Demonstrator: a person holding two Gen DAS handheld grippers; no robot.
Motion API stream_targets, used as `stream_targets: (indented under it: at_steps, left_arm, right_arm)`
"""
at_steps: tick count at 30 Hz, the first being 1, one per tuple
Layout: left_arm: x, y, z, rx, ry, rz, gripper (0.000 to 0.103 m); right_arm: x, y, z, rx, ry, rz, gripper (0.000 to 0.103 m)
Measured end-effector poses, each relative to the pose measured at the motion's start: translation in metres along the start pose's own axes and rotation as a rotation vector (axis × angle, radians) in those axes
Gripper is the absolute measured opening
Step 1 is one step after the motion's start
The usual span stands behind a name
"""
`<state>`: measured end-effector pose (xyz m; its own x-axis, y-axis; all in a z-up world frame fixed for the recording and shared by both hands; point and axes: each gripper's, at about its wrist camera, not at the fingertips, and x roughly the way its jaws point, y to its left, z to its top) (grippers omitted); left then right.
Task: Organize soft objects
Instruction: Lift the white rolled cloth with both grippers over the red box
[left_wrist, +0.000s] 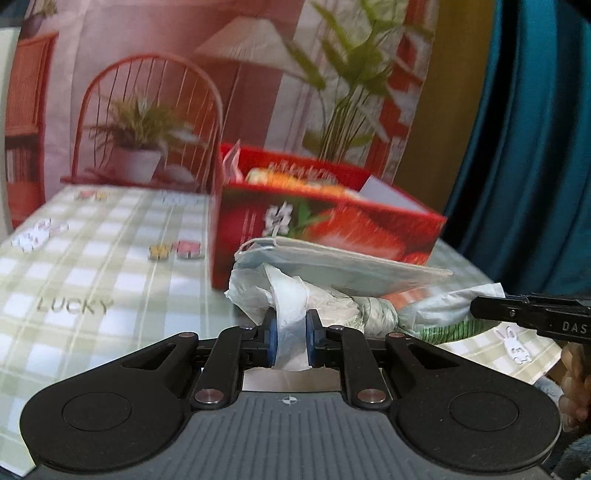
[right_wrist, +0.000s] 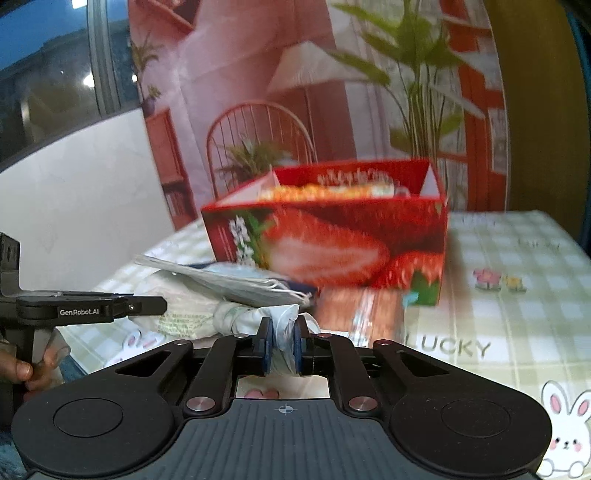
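Both the left gripper (left_wrist: 290, 334) and right gripper (right_wrist: 283, 343) are pinched tight on opposite ends of the crumpled plastic bag (left_wrist: 325, 302), probably to carry it toward the strawberry box (left_wrist: 325, 221) just past the jaws.

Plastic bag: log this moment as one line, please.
left gripper: shut on plastic bag | right gripper: shut on plastic bag | face mask: on bag | red box: behind, open

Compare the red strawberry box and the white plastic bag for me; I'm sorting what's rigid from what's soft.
The red strawberry box stands upright and open-topped on the checked tablecloth, untouched; the white plastic bag is crumpled and twisted, pinched by the left gripper and the right gripper. The box is boldly printed, the bag mostly plain. The box looks larger.
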<state>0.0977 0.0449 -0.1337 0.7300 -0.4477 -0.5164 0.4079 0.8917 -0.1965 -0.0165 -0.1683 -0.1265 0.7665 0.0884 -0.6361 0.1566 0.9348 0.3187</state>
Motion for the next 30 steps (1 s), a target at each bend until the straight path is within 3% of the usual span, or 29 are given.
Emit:
stream_targets:
  at_steps: [12, 21, 30]
  left_arm:
    - [-0.041, -0.025, 0.045, 0.1, -0.165, -0.034, 0.014]
    - [-0.012, -0.018, 0.084, 0.112, -0.152, -0.03, 0.014]
    - [0.048, -0.003, 0.13, 0.124, -0.08, 0.002, 0.014]
  right_arm:
    - [-0.037, 0.003, 0.039, -0.035, -0.162, 0.003, 0.01]
    - [-0.029, 0.0, 0.083, -0.092, -0.212, 0.005, 0.01]
    - [0.02, -0.024, 0.122, -0.14, -0.205, -0.042, 0.01]
